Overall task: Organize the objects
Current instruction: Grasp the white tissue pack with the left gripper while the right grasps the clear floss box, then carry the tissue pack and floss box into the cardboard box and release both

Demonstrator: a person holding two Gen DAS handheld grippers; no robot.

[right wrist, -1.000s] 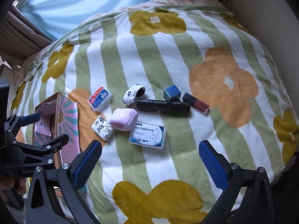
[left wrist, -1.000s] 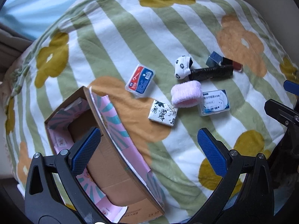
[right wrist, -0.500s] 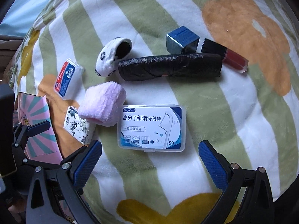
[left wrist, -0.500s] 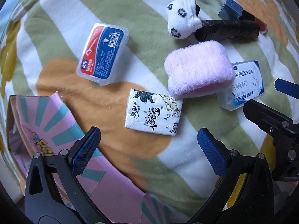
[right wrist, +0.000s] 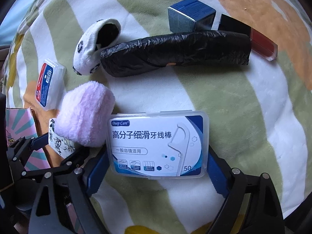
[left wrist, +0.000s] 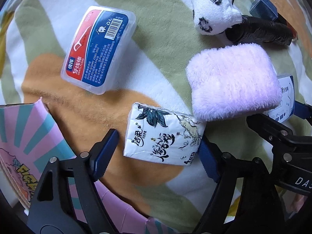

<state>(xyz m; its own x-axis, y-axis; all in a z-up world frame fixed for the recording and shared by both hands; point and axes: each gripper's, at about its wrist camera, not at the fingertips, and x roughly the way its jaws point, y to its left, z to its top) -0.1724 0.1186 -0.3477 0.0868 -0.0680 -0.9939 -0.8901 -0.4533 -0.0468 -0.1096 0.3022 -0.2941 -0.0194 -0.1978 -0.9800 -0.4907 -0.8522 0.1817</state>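
On the flowered blanket (right wrist: pixel 243 101) the left gripper (left wrist: pixel 156 152) straddled the tissue pack (left wrist: pixel 162 136), one blue pad touching its edge and one just clear, the right gripper (right wrist: pixel 156 161) flanked the white floss box (right wrist: pixel 158 143), apparently touching both sides, and beyond lay the pink fluffy pad (left wrist: pixel 233 81), panda sock (left wrist: pixel 213 6) and black roll (right wrist: pixel 175 52)

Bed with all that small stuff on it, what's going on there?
A person is tidying small items off a flowered blanket using two handheld grippers. The left gripper has its fingers either side of a tissue pack, with a visible gap on one side. The right gripper straddles a clear floss pick box, fingers close to its ends. Neither item looks lifted yet. A pink patterned cardboard box sits open beside the left gripper.
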